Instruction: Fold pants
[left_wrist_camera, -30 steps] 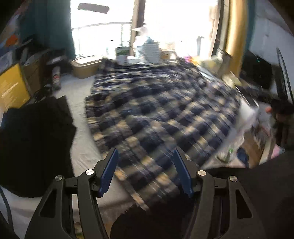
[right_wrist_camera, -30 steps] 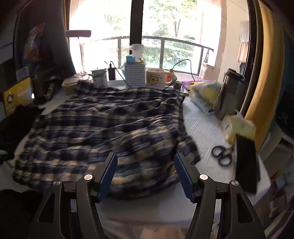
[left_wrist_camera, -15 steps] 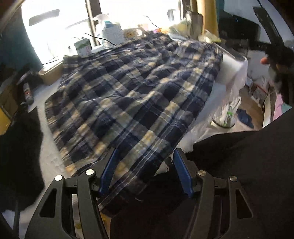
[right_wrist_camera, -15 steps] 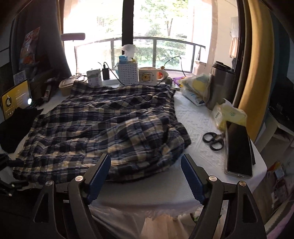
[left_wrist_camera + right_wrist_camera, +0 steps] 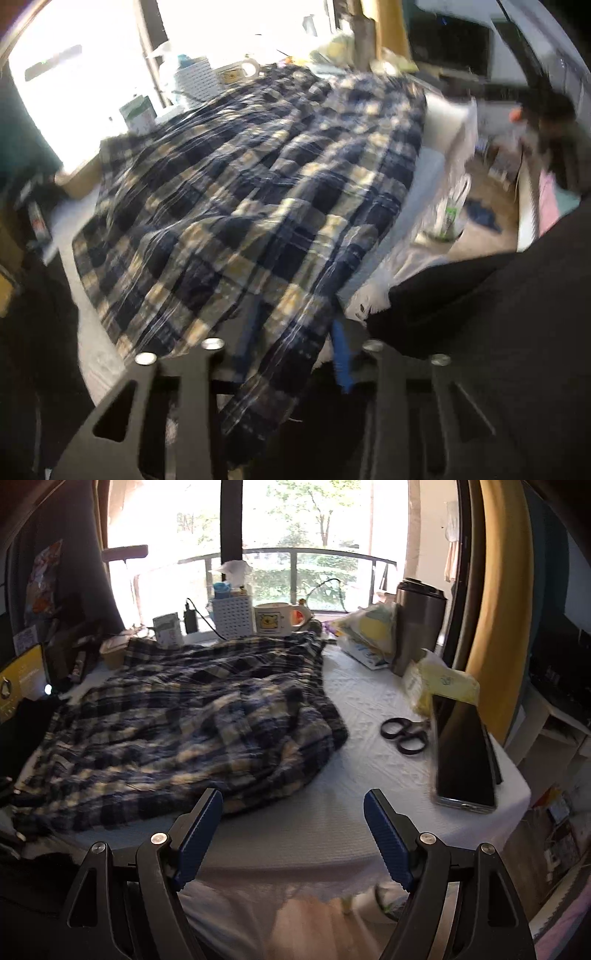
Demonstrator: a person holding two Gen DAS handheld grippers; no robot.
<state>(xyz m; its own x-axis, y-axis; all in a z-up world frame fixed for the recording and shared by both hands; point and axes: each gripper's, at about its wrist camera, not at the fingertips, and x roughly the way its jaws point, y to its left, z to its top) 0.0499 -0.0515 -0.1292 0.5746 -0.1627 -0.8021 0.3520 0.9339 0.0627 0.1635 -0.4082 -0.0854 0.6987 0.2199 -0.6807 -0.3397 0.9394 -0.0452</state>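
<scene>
- The navy, cream and yellow plaid flannel pants (image 5: 177, 720) lie spread over the white cloth-covered bench (image 5: 332, 823), covering most of its left and middle.
- Their long axis runs from the near left corner away toward the window, with one end bunched just in front of the items lined up there.
- My left gripper (image 5: 295, 339) sits at the near hem of the pants (image 5: 251, 206); plaid cloth hangs between the two blue fingers (image 5: 341, 354), but the frame is blurred, and I cannot tell whether the gripper is clamped on it.
- My right gripper (image 5: 293, 830) stands wide open over bare bench cloth, just off the near right edge of the pants, with nothing between its blue ribbed pads (image 5: 199, 834).
- No writing is readable; the white mug (image 5: 277, 618) by the window carries a yellow bear picture.
- Only the right view shows the black-handled scissors (image 5: 404, 733), the dark-screened phone (image 5: 463, 747), the yellow wipes pack (image 5: 439, 683) and the steel tumbler (image 5: 419, 626), all on the bench right of the pants.
- Only the left view shows the floor beyond the bench's right edge and the black garment (image 5: 498, 325) in the near right foreground.
</scene>
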